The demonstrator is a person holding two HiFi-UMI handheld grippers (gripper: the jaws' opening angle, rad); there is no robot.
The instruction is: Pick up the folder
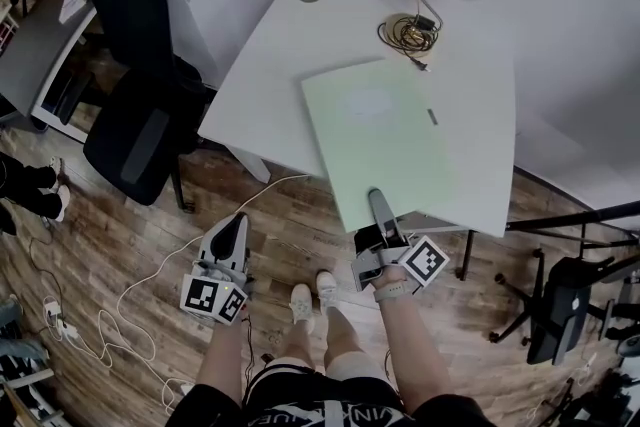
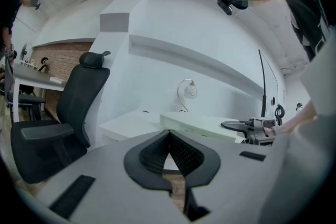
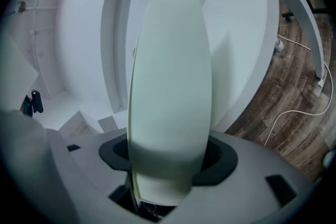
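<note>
- The folder [image 1: 385, 135] has its near edge seated between the fingers of the right gripper [image 1: 377, 201], which are clamped on it.
- Its long axis runs straight ahead of those fingers, out over the white surface [image 1: 268, 75].
- The right forearm is extended forward, with the gripper about level.
- The left gripper [image 1: 236, 223] has its fingers together and empty, and is held low beside the surface.

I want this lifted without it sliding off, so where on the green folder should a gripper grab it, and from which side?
Take the folder by its near edge, which overhangs the table toward the person, coming in level from that side. It lies flat, so only that edge lets a jaw pass under. The right gripper grips it there.
</note>
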